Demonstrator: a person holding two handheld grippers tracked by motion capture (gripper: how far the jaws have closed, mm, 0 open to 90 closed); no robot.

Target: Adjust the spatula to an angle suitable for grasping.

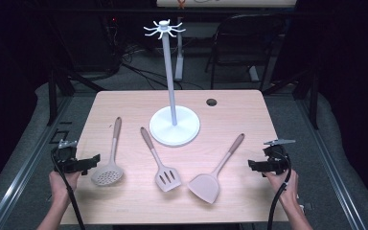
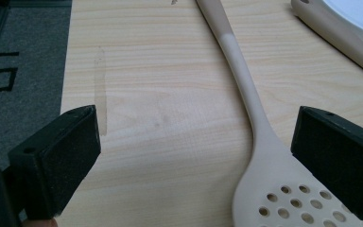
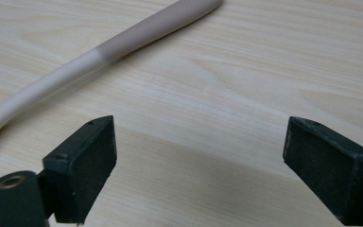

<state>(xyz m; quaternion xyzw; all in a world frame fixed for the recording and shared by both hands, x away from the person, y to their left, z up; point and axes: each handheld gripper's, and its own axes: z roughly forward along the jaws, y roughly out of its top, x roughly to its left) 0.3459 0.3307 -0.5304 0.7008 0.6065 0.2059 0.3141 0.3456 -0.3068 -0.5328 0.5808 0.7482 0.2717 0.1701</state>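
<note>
A white utensil stand [image 1: 174, 125] with hooks at its top rises from the middle of the wooden table [image 1: 230, 110]. Three beige utensils lie in front of it: a perforated skimmer [image 1: 108, 174] at the left, a slotted turner [image 1: 167, 178] in the middle, a solid turner [image 1: 205, 186] at the right. My left gripper [image 1: 95, 160] is open just left of the skimmer head. In the left gripper view the left gripper [image 2: 196, 127] has the skimmer [image 2: 283, 189] by its right jaw. Open too, my right gripper [image 1: 251, 166] sits right of the solid turner, whose handle [image 3: 123, 38] lies ahead of the right gripper [image 3: 198, 132].
A round hole [image 1: 212, 102] is in the table's far right part. A dark chair [image 1: 242, 38] and cables stand beyond the far edge. Grey floor [image 2: 19, 71] borders the table's left edge. The slotted turner's handle [image 2: 340, 35] and the stand base [image 2: 359, 14] lie farther off.
</note>
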